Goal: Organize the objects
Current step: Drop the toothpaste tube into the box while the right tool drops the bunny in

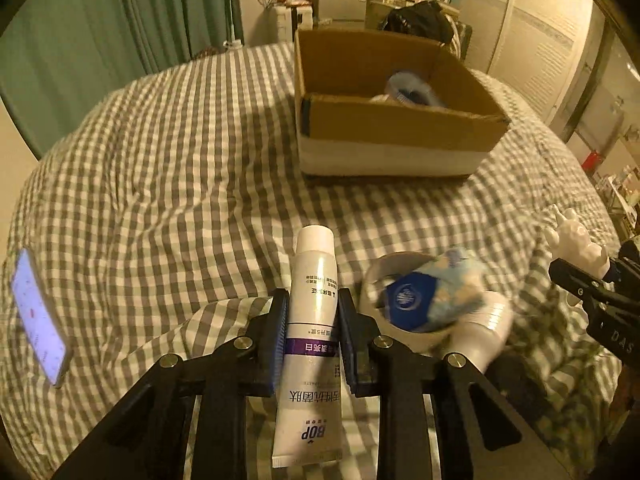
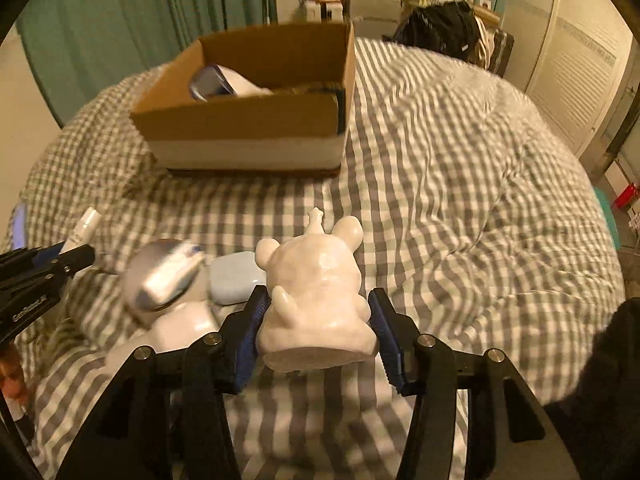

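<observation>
On the checked bedspread [image 1: 168, 152], near my end, I have both grippers loaded; my left gripper [image 1: 313, 322] has its blue pads pressed on the middle of a white toothpaste tube [image 1: 314, 308], cap pointing away toward the cardboard box [image 1: 396, 120], so I judge the tube is held lengthwise to go in cap first; my right gripper [image 2: 318, 320] brackets a white animal figurine [image 2: 316, 300] at its base, left pad touching, right pad close against it, though I cannot tell for sure that it bites; the figurine leans away from me, ears toward the box [image 2: 248, 128], which stands far across the bed and already holds something blue and white, half hidden by its near wall. Between the grippers lies a blurred cluster, a white cup [image 1: 400, 280] with a blue packet [image 1: 432, 296] in it, probably; a pale blue case [image 2: 236, 278] sits beside it. A lit phone [image 1: 38, 316] lies at the left edge; the tube's tail is cut off by my own fingers.
</observation>
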`<state>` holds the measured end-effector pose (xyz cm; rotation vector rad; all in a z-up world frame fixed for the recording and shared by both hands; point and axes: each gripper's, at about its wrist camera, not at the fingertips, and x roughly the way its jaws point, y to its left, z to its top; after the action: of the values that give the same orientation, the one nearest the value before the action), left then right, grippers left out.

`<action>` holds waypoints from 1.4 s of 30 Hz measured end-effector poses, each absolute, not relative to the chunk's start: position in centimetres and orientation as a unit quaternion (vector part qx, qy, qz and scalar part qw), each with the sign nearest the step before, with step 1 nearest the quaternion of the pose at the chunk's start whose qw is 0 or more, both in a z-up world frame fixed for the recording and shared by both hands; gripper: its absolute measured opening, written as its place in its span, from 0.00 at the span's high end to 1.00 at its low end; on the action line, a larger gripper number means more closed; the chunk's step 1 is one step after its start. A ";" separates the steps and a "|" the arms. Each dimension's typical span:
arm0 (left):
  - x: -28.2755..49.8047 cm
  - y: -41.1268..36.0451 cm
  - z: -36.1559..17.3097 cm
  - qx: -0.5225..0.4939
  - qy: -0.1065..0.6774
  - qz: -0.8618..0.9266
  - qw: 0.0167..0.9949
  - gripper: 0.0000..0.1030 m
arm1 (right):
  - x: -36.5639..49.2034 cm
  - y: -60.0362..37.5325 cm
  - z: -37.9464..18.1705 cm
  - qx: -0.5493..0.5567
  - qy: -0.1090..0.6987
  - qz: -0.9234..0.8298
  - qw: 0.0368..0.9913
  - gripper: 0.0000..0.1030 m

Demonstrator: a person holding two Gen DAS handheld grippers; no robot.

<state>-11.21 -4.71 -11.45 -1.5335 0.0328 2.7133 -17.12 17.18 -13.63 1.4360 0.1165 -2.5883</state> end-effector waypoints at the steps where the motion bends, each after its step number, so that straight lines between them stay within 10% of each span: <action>1: -10.8 -4.5 -10.8 -0.488 0.012 0.872 0.014 0.77 | -16.5 17.3 -13.0 0.477 0.040 -0.874 0.091 0.51; 23: -10.7 -1.5 2.2 -0.376 0.024 0.923 0.074 0.77 | -10.7 13.8 2.2 0.336 0.061 -0.931 0.130 0.51; 42: -27.0 -0.2 3.7 -0.366 0.043 0.926 0.084 0.77 | -27.7 12.8 6.3 0.311 0.060 -0.938 0.144 0.51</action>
<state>-26.98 -0.17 3.71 -1.0929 0.1277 2.7621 -27.69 12.84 6.34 0.8962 0.1734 -2.7036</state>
